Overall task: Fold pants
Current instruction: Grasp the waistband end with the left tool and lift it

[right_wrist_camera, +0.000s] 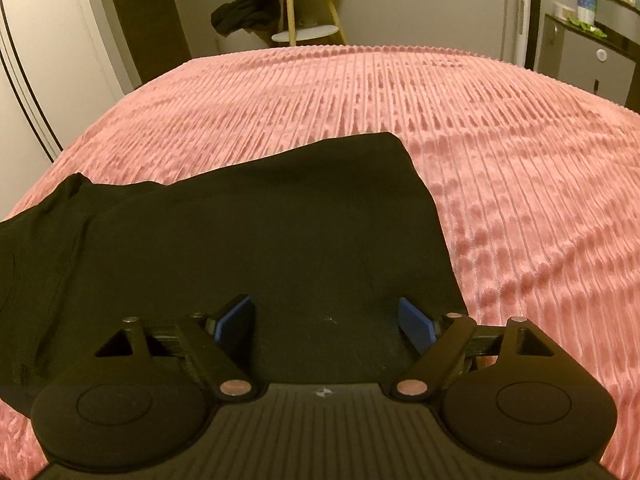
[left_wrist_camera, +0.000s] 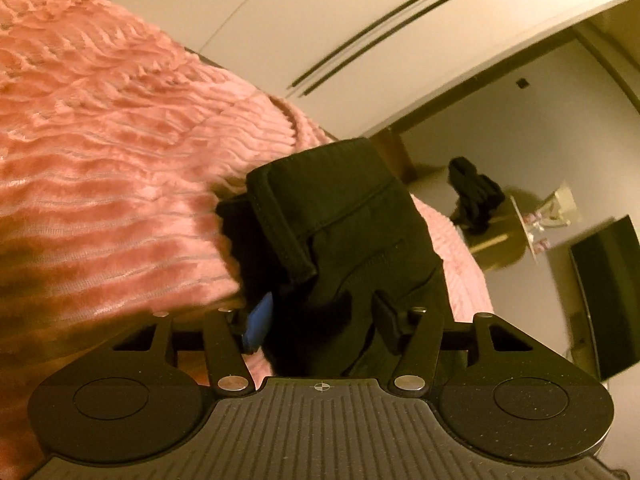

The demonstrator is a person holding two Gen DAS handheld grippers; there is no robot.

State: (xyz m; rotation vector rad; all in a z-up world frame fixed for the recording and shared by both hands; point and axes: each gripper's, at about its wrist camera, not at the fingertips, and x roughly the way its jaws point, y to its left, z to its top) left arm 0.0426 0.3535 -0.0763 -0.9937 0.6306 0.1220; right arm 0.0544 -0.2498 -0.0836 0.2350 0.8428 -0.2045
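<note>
1. The black pants (right_wrist_camera: 248, 232) are lying on a bed under a pink ribbed bedspread (right_wrist_camera: 500, 152), spreading toward the bed's left side as the right wrist camera sees it.
2. The right hand-held gripper (right_wrist_camera: 326, 322) is hovering over the near edge of the pants with its jaws standing wide apart; both blue pads are showing, and only flat cloth is lying between them, none of it pinched.
3. The left hand-held gripper (left_wrist_camera: 316, 316) is sitting tilted, so the bedspread is filling the upper left of its view. A thick bunch of pants (left_wrist_camera: 344, 232), with a stitched hem or waistband folded over, is filling the gap between its fingers.
4. One blue pad (left_wrist_camera: 258, 322) is peeking out at the left of that bunch, while the opposite finger is pressing against the cloth on the right (the jaws are looking clamped on the pants, though the bundle is keeping them fairly far apart).
5. Beyond the foot of the bed, a small yellow-legged side table (right_wrist_camera: 308, 4) is standing against the wall, with a dark garment (right_wrist_camera: 244, 12) hanging off its left side.
6. A cabinet (right_wrist_camera: 592, 52) is standing at the far right.
</note>
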